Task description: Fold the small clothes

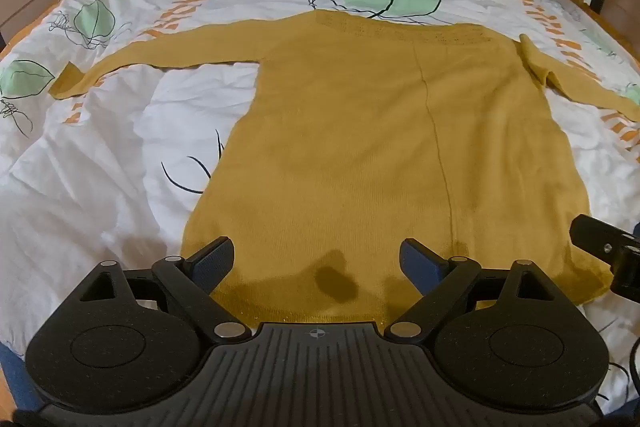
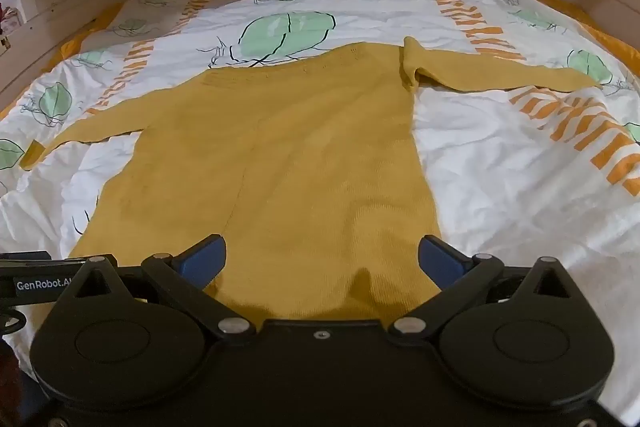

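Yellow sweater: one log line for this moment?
yellow sweater: flat, unfolded | left hand-held gripper: open, at hem | right hand-held gripper: open, at hem

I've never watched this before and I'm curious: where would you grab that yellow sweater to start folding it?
Probably the sweater by its hem, from the near side: it lies flat, the hem just under both open grippers, left gripper and right gripper. One far sleeve is already bunched at the shoulder.

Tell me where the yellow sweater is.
The yellow sweater lies spread flat mid-bed on the leaf-print duvet, sleeves out sideways, hem nearest both open tongs.
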Demonstrator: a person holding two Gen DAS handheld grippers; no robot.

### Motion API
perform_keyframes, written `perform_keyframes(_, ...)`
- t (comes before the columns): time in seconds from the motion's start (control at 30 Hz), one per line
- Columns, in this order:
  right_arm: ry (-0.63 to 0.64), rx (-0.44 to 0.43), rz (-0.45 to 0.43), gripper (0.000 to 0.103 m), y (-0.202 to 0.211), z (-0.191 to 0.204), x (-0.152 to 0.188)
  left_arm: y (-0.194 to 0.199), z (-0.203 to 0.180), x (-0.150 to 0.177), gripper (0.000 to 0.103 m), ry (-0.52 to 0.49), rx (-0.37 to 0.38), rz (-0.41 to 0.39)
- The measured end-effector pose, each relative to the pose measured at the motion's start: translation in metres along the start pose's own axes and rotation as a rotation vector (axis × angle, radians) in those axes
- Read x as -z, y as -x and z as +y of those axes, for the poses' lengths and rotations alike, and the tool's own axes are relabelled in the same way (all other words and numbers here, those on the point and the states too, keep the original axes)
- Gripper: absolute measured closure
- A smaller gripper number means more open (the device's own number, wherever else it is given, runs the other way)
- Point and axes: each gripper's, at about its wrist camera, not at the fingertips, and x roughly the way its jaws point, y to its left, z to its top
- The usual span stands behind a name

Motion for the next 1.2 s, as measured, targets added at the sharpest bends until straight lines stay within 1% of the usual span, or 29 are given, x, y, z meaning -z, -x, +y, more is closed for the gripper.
perform_keyframes(0.3, 0.0, -0.002, -0.002, 0.001, -0.0006, -0.0007, 0.0013, -0.0001, 0.0025, -0.0016, 0.012, -0.001, 0.0, 0.005)
perform_keyframes(0.33, -0.002, -0.003, 0.004, 0.001, -0.008, -0.0042, 0.0037, -0.0005, 0.0019, -0.0012, 0.012, -0.002, -0.001, 0.005)
perform_keyframes(1.2, -0.022, -0.006, 0.021, 0.001, -0.0028, -0.0043, 0.0037, -0.002, -0.003, 0.003, 0.012, -0.013, -0.004, 0.015)
